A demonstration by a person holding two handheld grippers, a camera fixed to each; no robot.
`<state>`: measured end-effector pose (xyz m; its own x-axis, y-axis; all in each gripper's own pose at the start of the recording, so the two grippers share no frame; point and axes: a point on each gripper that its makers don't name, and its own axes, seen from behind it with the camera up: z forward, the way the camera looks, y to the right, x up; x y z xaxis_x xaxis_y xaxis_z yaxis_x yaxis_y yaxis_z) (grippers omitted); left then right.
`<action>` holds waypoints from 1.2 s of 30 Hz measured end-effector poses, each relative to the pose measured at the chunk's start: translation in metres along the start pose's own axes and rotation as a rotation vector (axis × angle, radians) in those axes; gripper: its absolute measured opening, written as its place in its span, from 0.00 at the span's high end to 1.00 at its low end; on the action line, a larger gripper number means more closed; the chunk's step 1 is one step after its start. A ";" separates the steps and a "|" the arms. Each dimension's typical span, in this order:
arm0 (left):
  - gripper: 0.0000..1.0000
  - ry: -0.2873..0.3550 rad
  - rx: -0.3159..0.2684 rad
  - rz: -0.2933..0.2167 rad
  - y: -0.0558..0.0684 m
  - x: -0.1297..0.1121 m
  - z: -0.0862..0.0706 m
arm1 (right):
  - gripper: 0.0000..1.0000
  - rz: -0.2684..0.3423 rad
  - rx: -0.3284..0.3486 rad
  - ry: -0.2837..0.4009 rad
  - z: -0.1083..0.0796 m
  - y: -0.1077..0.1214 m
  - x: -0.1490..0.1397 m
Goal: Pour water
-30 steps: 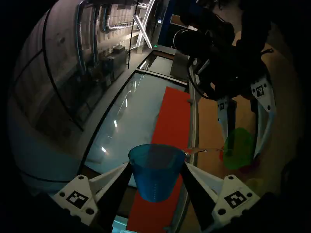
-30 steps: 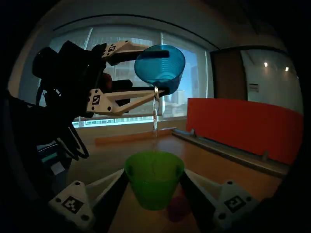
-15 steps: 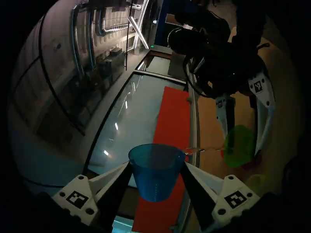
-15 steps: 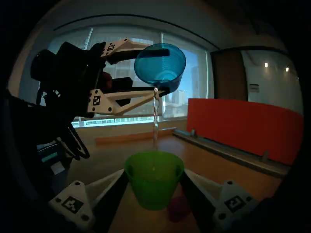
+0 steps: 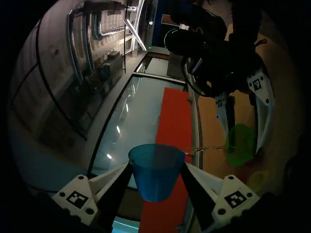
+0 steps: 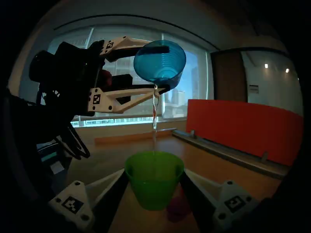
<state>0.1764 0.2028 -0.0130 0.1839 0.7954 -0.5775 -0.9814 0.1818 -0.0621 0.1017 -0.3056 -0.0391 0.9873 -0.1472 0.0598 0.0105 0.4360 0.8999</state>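
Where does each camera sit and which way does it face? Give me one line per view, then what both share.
Left gripper view: rides the left claw, rolled sideways, facing window and red panel; own fingers clamp the blue cup; right claw beyond.
Right gripper view: rides the right claw, level, facing the window; own fingers clamp the green cup.
Shared: both cups, both claws, water stream, red panel.

Blue cup (image 6: pixel 159 64) tipped approx sideways, thin water stream (image 6: pixel 154 112), upright green cup (image 6: pixel 154 182) below
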 end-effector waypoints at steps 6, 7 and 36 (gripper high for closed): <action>0.15 0.003 0.002 0.028 -0.003 0.003 0.000 | 0.11 -0.001 0.001 0.003 0.000 -0.001 0.001; 0.15 0.003 0.003 0.033 -0.003 0.003 0.000 | 0.11 -0.001 0.001 0.003 0.000 -0.001 0.001; 0.15 0.007 0.016 0.169 -0.003 0.012 0.003 | 0.11 0.000 -0.001 0.011 0.000 0.000 0.004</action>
<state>0.1814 0.2139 -0.0175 0.0160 0.8114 -0.5843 -0.9973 0.0549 0.0489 0.1054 -0.3064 -0.0392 0.9889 -0.1378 0.0551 0.0107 0.4369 0.8995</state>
